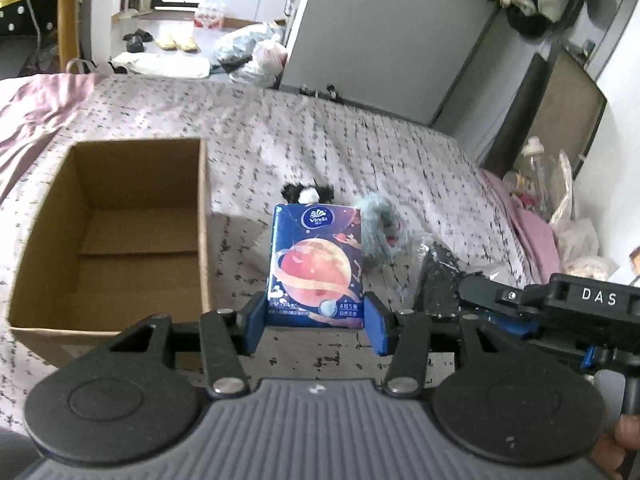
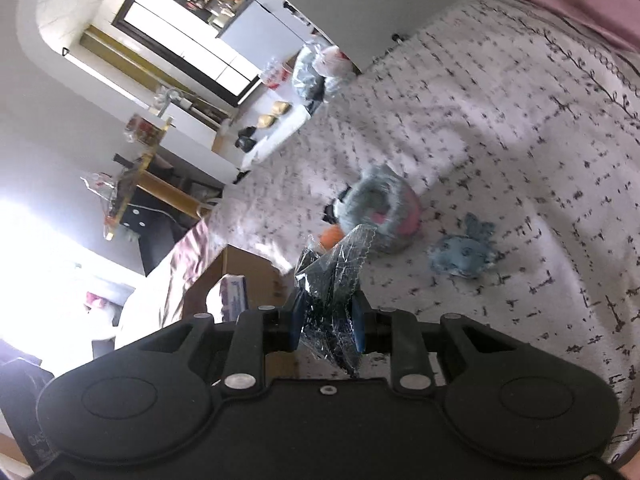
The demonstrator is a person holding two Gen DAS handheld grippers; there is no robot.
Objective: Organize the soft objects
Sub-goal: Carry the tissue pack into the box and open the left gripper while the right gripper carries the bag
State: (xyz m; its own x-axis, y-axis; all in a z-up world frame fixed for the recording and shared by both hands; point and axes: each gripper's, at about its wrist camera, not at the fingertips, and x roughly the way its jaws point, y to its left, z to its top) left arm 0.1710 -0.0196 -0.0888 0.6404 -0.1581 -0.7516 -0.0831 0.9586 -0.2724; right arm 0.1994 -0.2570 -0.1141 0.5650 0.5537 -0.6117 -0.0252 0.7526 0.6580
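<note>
Blue planet-printed tissue pack (image 1: 317, 266) upright, clamped in left jaws; crinkled clear-wrapped dark packet (image 2: 330, 300) pinched in right jaws.

- Left tool (image 1: 316, 326): matte black linkage arms, silver rivets, blue finger pads (image 1: 256, 326), ribbed grey housing at bottom centre.
- Right tool (image 2: 326, 322): the same black build, white "DAS" lettering.
- Bare skin at lower right.

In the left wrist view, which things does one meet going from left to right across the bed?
Cardboard box → tissue pack in the left gripper → grey plush toy → dark plastic-wrapped packet → right gripper.
</note>
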